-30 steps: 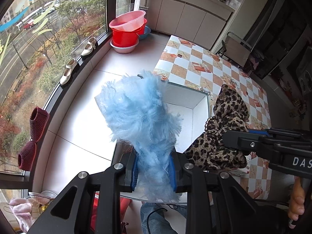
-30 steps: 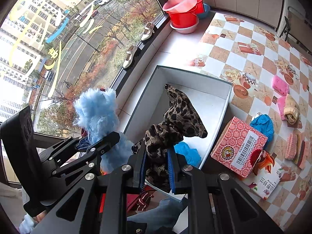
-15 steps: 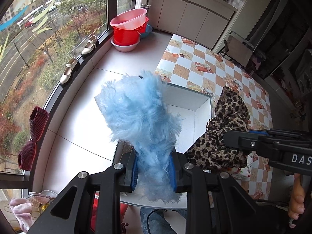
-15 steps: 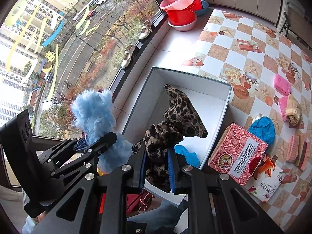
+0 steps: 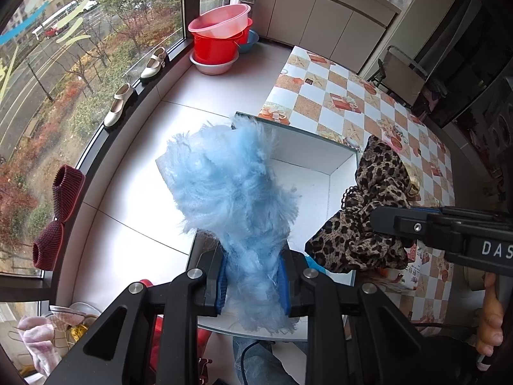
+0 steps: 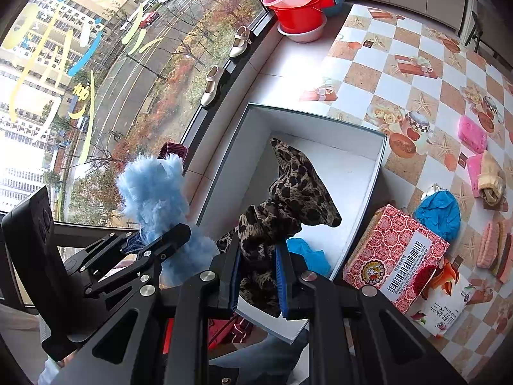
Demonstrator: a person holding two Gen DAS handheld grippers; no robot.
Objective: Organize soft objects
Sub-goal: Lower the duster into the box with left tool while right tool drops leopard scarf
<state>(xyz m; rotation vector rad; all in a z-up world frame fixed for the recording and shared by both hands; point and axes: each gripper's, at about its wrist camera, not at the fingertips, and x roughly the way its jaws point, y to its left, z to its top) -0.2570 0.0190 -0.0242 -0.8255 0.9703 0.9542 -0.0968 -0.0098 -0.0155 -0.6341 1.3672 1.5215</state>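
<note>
My left gripper (image 5: 255,284) is shut on a fluffy light-blue cloth (image 5: 231,199) that stands up above the near left corner of a white open box (image 5: 320,157). The right gripper (image 6: 256,284) is shut on a leopard-print cloth (image 6: 295,199), which hangs over the near part of the box (image 6: 359,173). In the left wrist view the leopard cloth (image 5: 372,218) and the right gripper's body (image 5: 449,234) show at the right. The right wrist view has the blue fluffy cloth (image 6: 157,199) and the left gripper (image 6: 154,250) at the left. A small blue cloth (image 6: 307,252) lies in the box.
On the checkered table (image 6: 400,73) lie a red patterned carton (image 6: 394,253), a blue cloth (image 6: 439,211), pink soft items (image 6: 471,134) and a printed packet (image 6: 445,304). Red and pink basins (image 5: 221,41) sit on the sill. Shoes (image 5: 121,104) and knit slippers (image 5: 61,211) line the window.
The right gripper with the leopard cloth has edged slightly down and toward the box. The left gripper and blue cloth have stayed put.
</note>
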